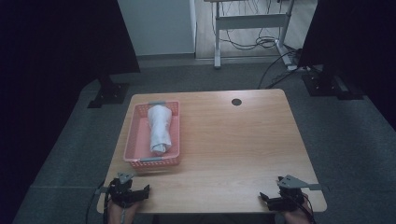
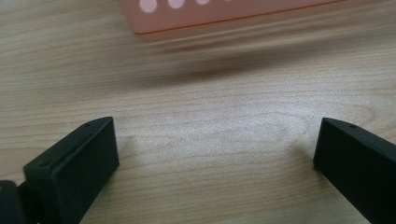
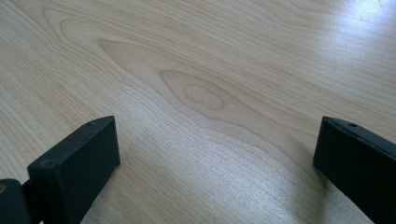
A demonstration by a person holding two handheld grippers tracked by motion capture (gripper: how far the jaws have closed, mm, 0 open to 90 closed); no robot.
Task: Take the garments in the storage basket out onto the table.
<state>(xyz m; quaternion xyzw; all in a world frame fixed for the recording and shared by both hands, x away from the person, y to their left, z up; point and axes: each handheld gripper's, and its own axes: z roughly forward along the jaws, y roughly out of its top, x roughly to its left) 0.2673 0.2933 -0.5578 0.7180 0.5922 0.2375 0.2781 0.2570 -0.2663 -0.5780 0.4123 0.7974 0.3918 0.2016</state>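
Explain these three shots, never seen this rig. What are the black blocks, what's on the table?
No robot arm here: a person holds a two-jaw hand gripper in each hand. The high view looks down on a light wooden table; the left gripper and right gripper rest at its near edge. The other two pictures come from cameras on the grippers; the black blocks are their jaws, wide open, holding nothing. A pink perforated plastic basket holds a rolled white cloth.
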